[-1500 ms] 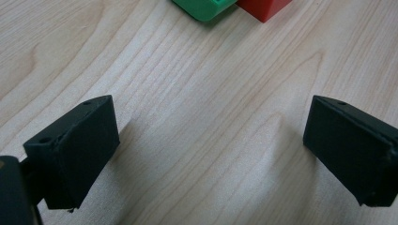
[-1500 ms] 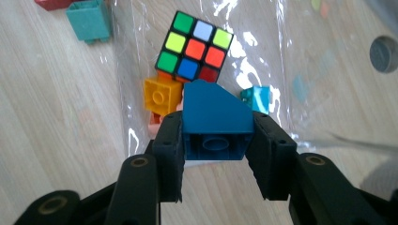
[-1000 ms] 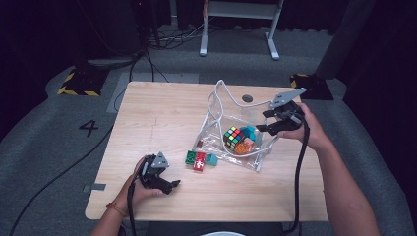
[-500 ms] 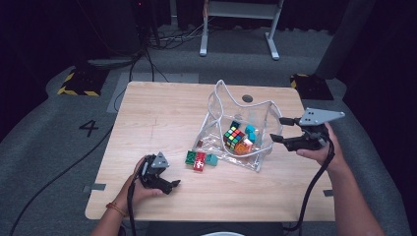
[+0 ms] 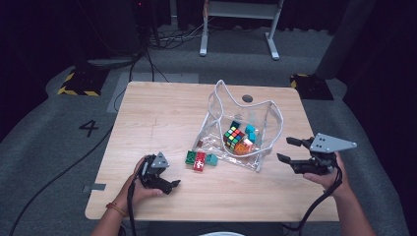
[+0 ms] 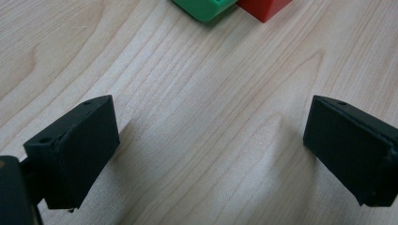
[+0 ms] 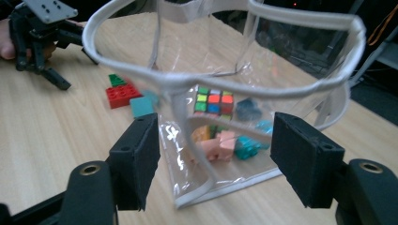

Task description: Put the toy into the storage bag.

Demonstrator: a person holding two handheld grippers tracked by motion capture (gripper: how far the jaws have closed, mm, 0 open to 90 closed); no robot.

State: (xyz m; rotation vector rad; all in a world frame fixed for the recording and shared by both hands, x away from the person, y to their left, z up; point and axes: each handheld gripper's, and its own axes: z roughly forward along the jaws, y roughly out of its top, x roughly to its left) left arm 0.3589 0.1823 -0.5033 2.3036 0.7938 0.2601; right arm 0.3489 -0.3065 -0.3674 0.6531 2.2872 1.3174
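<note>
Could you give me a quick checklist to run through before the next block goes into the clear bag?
1. Right claw open with nothing between its jaws: ok.
2. Left claw open and empty over bare table: ok.
3. Clear bag standing with its mouth open: ok.
4. Blocks to collect: the green block, red block and teal block lie together on the table just outside the bag, on the left claw's side: ok.
5. Room in the bag beside the puzzle cube and the small pieces: cannot tell.
6. Bag steadied against tipping: not ok, neither claw touches it.
</note>
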